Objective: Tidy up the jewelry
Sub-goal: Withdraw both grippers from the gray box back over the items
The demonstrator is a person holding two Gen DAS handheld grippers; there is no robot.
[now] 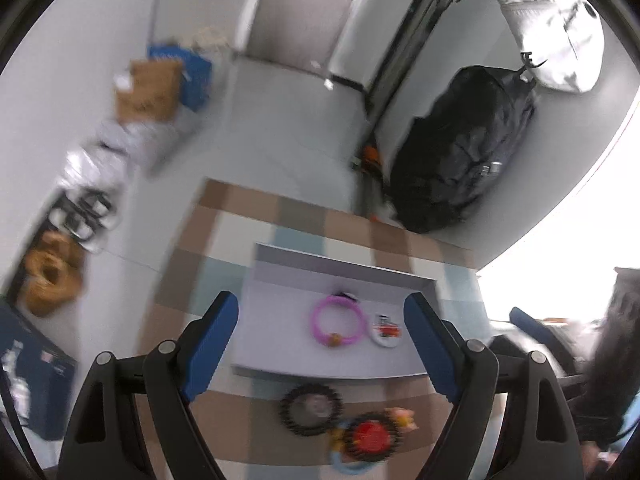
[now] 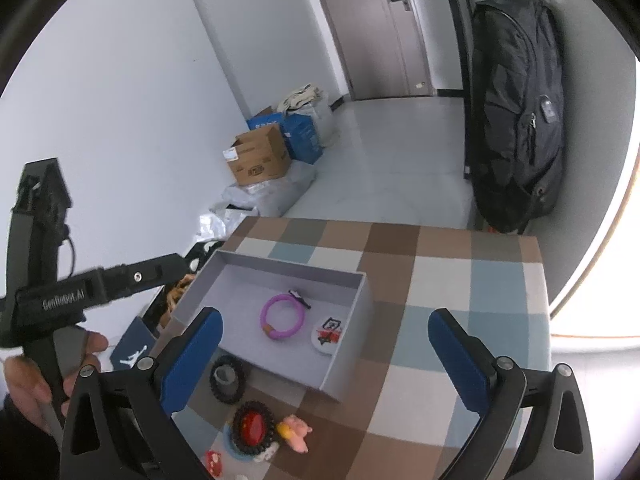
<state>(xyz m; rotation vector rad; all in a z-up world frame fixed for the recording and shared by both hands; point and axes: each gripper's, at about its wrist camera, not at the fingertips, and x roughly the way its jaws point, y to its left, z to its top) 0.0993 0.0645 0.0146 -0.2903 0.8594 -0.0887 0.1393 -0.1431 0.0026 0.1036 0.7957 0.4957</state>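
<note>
Grey box holds pink ring, badge. Black ring, red piece loose at 6 o'clock, possibly hair ties. Left gripper, right gripper: jaws spread, empty. Approach black ring low, pinch rim.

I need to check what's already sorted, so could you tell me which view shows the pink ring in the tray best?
The right wrist view: the pink ring is sharp inside the grey tray, its orange bead visible. The left wrist view shows it too, but motion-blurred.
</note>
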